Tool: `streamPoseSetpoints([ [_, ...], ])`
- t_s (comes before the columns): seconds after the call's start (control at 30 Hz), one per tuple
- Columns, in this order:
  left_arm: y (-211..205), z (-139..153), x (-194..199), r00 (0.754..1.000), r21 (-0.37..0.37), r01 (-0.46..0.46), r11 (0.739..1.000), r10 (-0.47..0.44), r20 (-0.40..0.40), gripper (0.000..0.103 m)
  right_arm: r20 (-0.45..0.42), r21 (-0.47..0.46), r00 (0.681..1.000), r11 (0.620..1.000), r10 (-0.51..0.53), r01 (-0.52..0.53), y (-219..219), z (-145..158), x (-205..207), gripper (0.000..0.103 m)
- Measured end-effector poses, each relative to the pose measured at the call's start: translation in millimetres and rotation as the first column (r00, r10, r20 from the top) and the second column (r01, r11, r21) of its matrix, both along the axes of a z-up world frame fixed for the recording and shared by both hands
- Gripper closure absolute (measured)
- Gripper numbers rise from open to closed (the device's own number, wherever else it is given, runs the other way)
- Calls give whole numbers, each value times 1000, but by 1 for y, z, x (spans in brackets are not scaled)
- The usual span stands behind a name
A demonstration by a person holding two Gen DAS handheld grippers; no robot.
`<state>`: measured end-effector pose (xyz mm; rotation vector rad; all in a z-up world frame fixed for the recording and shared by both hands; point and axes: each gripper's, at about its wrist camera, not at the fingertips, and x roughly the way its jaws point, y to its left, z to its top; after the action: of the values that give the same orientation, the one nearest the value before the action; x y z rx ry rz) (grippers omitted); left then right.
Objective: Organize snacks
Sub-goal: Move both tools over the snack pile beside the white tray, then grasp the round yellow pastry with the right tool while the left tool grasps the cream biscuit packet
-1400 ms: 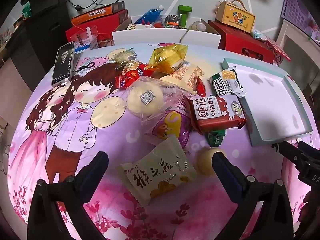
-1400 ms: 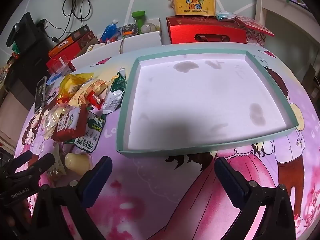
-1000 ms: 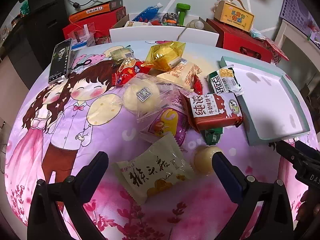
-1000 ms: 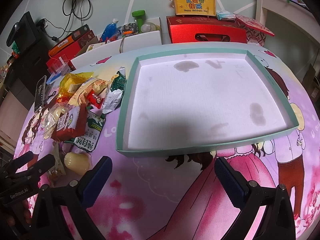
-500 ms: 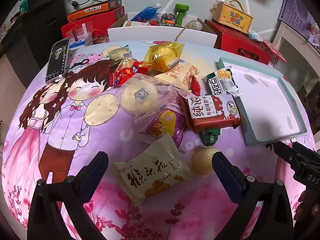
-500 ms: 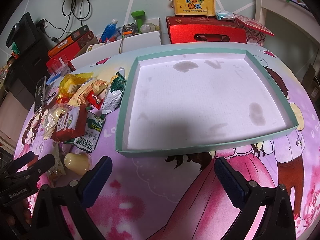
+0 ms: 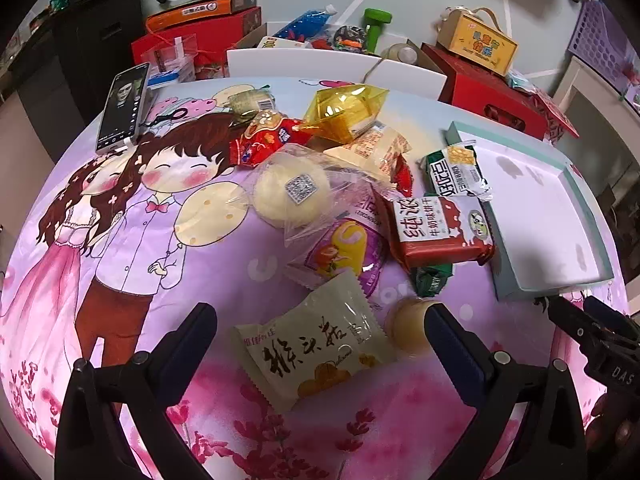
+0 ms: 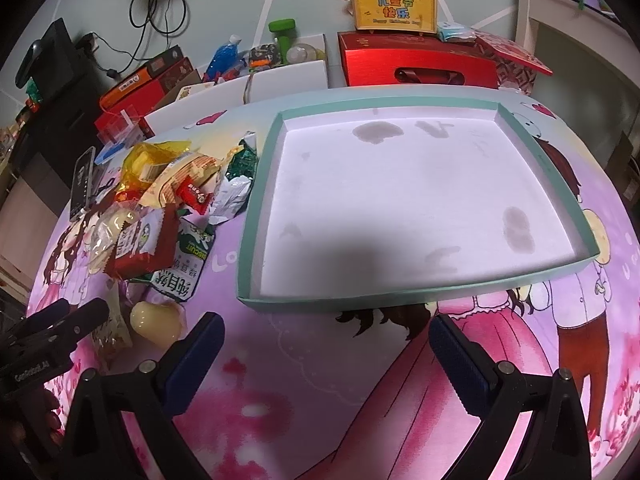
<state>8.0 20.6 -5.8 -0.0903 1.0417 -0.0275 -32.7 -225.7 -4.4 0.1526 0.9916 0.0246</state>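
Cream snack packet point(image 7: 320, 348) flat on surface point(image 7: 100, 300), long axis diagonal, lower-left to upper-right, lying btwn wide-open left claw point(image 7: 318, 328) fingers w/o touching; one round yellow jelly cup point(image 7: 412, 326) just beside right finger. Approx. ten more snacks heaped beyond, beside one teal tray point(image 8: 400, 302). Right claw point(image 8: 326, 340) also open, gripping nothing, near tray's front edge.

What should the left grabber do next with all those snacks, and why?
Probably lower the left gripper onto the cream packet and close on it. Its fingers are open and empty, that packet lies right between them, nearest of the pile, and the tray holds no snacks yet.
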Motion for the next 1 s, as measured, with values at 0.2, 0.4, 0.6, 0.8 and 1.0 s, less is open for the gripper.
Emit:
streamPoseSetpoints([
  [0.2,21,-2,0,998,22,-61,998,61,-27,0,21,29,997,997,73,-73,22,2,5,0],
  [0.4,44,-9,2,991,-15,-109,994,107,-74,0,20,-40,977,976,214,-214,71,-2,6,0],
  [0.6,50,-15,3,988,-50,-106,993,100,-116,0,8,12,947,946,322,-323,104,-3,3,0],
  [0.8,43,-23,8,986,-85,-76,993,62,-155,0,5,0,928,928,372,-372,131,-18,11,12],
  [1.0,32,-31,13,982,-152,-47,987,17,-190,0,-7,1,930,930,369,-369,135,-26,21,29],
])
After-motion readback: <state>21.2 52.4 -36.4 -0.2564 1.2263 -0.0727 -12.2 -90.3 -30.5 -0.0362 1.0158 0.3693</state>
